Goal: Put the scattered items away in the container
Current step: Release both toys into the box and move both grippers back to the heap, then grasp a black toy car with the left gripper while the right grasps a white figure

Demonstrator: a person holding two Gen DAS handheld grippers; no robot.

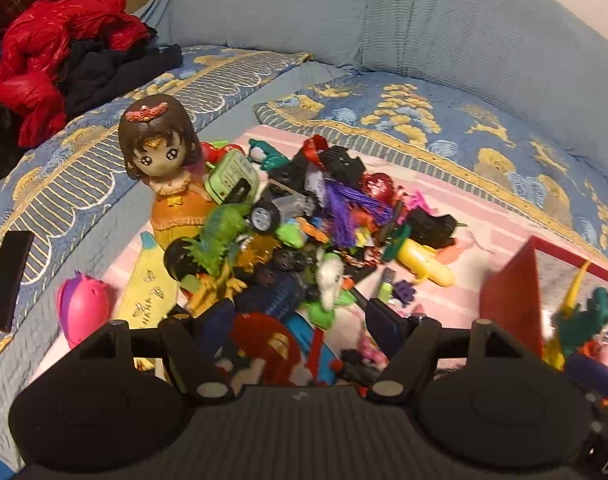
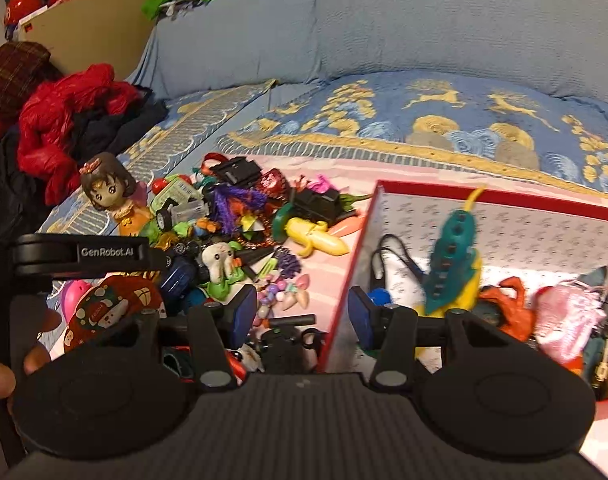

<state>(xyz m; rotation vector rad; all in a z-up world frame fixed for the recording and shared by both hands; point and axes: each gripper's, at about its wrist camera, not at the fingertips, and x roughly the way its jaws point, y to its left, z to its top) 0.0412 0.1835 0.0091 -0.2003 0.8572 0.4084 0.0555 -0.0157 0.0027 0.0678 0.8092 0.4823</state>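
Left gripper's side (image 2: 80,254): "GenRobot.AI" in pale letters.
Flat yellow banana-shaped toy (image 1: 150,292): "NANA", the word's beginning hidden.
Green toy truck's white label (image 2: 182,191): print too small to read.

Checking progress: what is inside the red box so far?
In the red box: a teal-and-yellow toy, an orange toy, pink fabric and a black cord. The gripper hides the near corner.

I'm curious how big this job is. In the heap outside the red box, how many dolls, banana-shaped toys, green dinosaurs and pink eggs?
Doll: 1
Banana-shaped toys: 2, peeled banana and flat banana
Green dinosaur: 1
Pink egg: 1
Total: 5
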